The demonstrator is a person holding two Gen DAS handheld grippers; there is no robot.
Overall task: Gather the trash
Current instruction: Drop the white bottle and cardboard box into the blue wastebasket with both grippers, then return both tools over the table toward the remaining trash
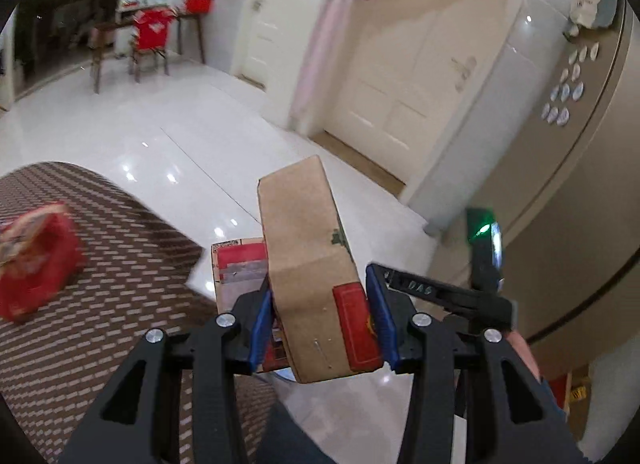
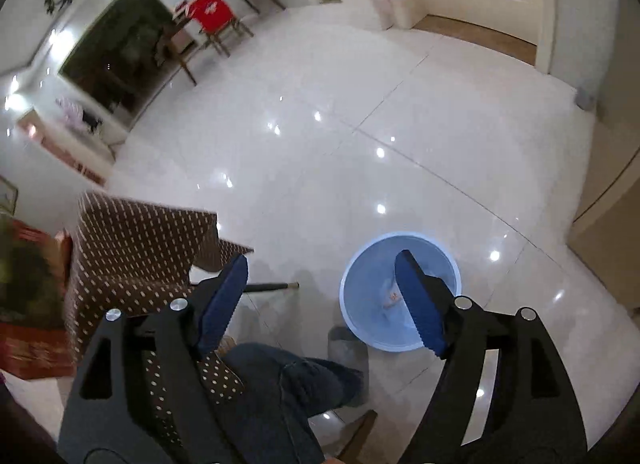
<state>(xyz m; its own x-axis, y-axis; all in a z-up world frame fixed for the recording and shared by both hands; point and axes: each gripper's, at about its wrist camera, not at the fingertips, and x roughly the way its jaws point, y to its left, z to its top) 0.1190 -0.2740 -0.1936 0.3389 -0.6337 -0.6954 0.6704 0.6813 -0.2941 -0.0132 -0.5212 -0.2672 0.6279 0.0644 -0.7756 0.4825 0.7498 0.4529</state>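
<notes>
My left gripper is shut on a brown cardboard box with red printed patches, held in the air beside the table edge. My right gripper is open and empty, high above the floor. A light blue round bin stands on the white tile floor just behind the right gripper's right finger, with a small pale scrap inside. The other gripper's black body shows at the right of the left wrist view.
A table with a brown patterned cloth carries a red packet at the left. The cloth-covered table also shows in the right wrist view. The person's jeans-clad leg stands by the bin. Doors and a fridge stand behind.
</notes>
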